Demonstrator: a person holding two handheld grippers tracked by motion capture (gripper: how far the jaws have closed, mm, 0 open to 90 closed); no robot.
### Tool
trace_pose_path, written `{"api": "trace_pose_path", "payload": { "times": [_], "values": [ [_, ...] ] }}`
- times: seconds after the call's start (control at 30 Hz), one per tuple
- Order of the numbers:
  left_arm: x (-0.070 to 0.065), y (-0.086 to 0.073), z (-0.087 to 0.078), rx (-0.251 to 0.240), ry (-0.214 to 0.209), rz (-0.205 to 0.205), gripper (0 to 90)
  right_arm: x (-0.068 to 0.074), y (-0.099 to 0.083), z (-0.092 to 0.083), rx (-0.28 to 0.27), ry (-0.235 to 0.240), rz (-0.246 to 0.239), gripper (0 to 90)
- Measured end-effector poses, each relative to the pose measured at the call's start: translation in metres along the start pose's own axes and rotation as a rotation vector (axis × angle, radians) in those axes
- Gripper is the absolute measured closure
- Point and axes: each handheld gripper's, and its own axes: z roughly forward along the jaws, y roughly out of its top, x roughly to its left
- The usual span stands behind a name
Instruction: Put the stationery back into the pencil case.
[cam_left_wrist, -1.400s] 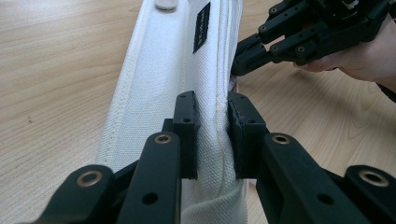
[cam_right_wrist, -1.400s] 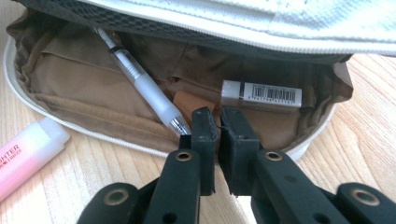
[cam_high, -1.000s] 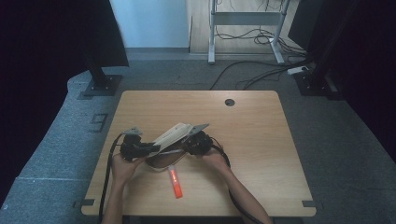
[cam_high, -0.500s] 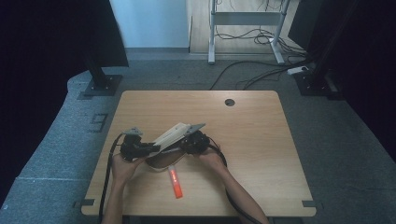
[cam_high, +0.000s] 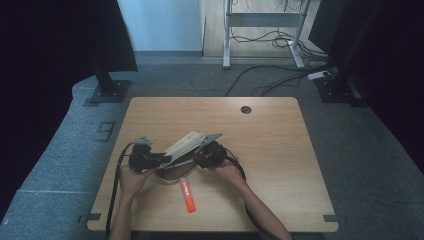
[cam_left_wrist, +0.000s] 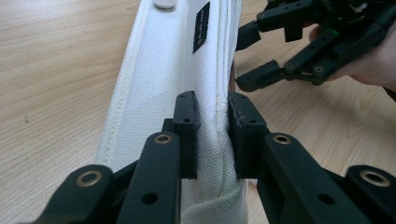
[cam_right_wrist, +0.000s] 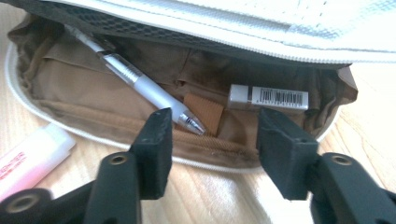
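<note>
Two black jaws of the left gripper (cam_left_wrist: 212, 135) are pressed together on the white woven flap (cam_left_wrist: 168, 88) of a pencil case, pinching its stitched edge. The cloth is coarse canvas with a seam along each long side; a small black label (cam_left_wrist: 201, 27) sits on it, but its writing is too small to read. The right gripper (cam_right_wrist: 212, 140) has its jaws apart with nothing between them, and it hovers just in front of the open mouth of the case. Inside, the brown fabric lining (cam_right_wrist: 93, 93) is soft and wrinkled. A silver pen (cam_right_wrist: 140, 84) lies tilted in it, its tip pointing toward the gripper. Beside it lies a small grey tube (cam_right_wrist: 268, 97) with a barcode sticker. Just outside the case, on the wooden table (cam_high: 280, 145), lies a pink and white stick (cam_right_wrist: 28, 156); its red lettering is blurred. In the high view the case (cam_high: 187, 147) sits at the near left part of the table, between both hands.
</note>
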Motion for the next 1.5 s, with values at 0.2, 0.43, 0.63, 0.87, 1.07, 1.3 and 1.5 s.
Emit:
{"api": "trace_pose_path", "payload": {
  "times": [0.2,0.43,0.63,0.87,1.07,1.3,1.5],
  "values": [
    [0.000,0.000,0.000,0.001,-0.002,0.000,74.8,0.004,-0.001,-0.012,-0.017,0.002,0.021,35.9],
    [0.001,0.000,0.000,0.001,-0.009,-0.005,74.8,0.013,-0.006,-0.023,-0.026,0.020,0.023,31.8],
    [0.001,-0.001,0.000,0.000,-0.010,-0.007,74.7,0.022,-0.014,-0.025,-0.024,0.042,0.018,28.3],
    [0.001,-0.001,-0.001,0.000,-0.010,-0.007,74.7,0.033,-0.020,-0.025,-0.020,0.061,0.021,23.2],
    [0.001,-0.001,-0.001,0.000,-0.009,-0.005,74.7,0.042,-0.022,-0.026,-0.020,0.069,0.029,14.7],
    [0.001,0.000,-0.001,0.001,-0.008,-0.003,74.7,0.060,-0.023,-0.025,-0.006,0.092,0.011,13.3],
    [0.000,0.000,-0.001,0.003,-0.006,-0.002,74.7,0.075,-0.023,-0.022,0.000,0.121,-0.013,13.4]
  ]
}}
